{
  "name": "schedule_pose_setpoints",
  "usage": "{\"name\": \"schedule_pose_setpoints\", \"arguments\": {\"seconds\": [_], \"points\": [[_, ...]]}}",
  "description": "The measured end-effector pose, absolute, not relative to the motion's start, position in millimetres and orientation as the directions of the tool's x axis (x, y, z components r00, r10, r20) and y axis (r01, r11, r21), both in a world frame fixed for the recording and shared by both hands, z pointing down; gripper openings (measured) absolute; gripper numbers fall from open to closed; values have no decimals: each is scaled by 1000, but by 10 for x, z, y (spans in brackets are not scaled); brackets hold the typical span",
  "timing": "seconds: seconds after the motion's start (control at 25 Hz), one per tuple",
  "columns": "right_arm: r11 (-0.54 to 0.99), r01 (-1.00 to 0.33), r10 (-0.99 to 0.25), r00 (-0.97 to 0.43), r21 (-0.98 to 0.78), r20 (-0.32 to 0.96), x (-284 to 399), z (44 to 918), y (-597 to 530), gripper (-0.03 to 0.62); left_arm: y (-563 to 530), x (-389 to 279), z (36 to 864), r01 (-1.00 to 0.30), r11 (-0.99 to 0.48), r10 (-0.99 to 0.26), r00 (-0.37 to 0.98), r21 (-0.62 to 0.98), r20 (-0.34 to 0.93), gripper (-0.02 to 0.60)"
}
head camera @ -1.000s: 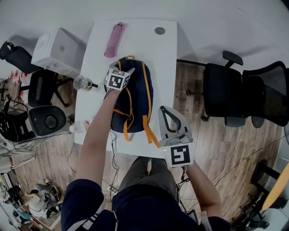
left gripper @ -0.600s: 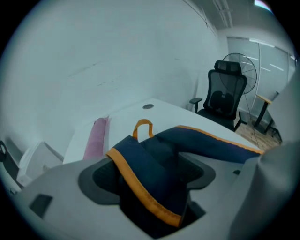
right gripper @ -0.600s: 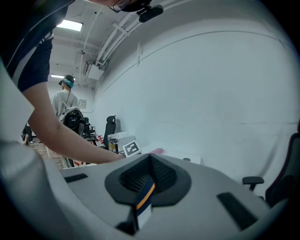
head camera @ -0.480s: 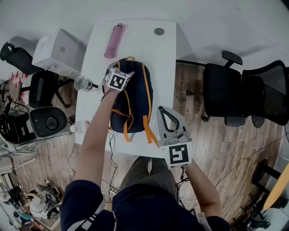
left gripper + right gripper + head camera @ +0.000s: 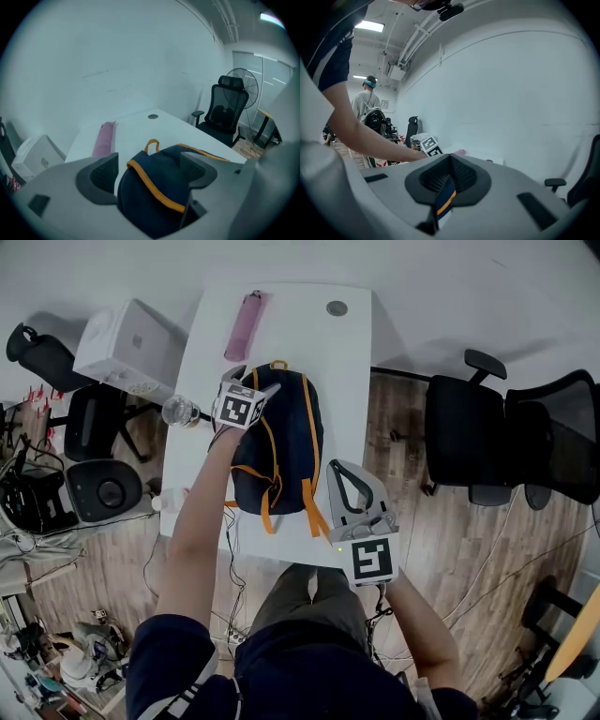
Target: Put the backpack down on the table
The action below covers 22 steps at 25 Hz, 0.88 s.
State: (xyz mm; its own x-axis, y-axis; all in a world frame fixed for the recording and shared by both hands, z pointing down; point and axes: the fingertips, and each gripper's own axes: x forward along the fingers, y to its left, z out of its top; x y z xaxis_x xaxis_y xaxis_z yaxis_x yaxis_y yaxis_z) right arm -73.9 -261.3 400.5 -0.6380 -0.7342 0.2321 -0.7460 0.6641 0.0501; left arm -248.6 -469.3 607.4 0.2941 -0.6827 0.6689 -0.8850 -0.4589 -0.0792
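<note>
A navy backpack point(image 5: 286, 437) with orange trim lies flat along the white table point(image 5: 347, 362). My left gripper point(image 5: 253, 381) is at its upper left corner. Its jaws have just been opening and now stand wide. In the left gripper view the bag's bulging top point(image 5: 154, 197) and orange carry loop point(image 5: 151, 144) sit between the left gripper's point(image 5: 152, 176) spread pads, which do not press on it. My right gripper point(image 5: 337, 467) hovers over the table's near right edge beside an orange strap point(image 5: 314, 512), jaws shut with nothing in them. Through the right gripper point(image 5: 450, 157) a sliver of backpack shows.
A pink pouch point(image 5: 246, 324) lies at the table's far left, a round cable grommet point(image 5: 337, 307) at the far right. A water bottle point(image 5: 178, 411) stands at the left edge. A white box point(image 5: 127, 348) sits left of the table, black office chairs point(image 5: 487, 442) to the right.
The left gripper's jaws have spread apart and it has lifted slightly from the backpack's top. The backpack stays on the table. The right gripper has not moved.
</note>
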Motion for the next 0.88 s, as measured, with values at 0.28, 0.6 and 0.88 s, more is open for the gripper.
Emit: {"name": "schedule_pose_setpoints", "arguments": {"seconds": [0.28,0.6,0.88], "points": [[652,-756,-745,-628,48,226,-701,3935,-2597,3,-4603,-2415,5733,-892,-445,-747,319,-82,583,400],[627,-779,-762,-606,24,229,-620,3891,-2572,3,-4402,-2268,5282,-893,-444,-808,364,-72,463,357],[622,-782,-766,-599,35,231,-590,3865,-2494,3,-4200,-2125,4940,-889,-450,-842,392,-83,370,277]]}}
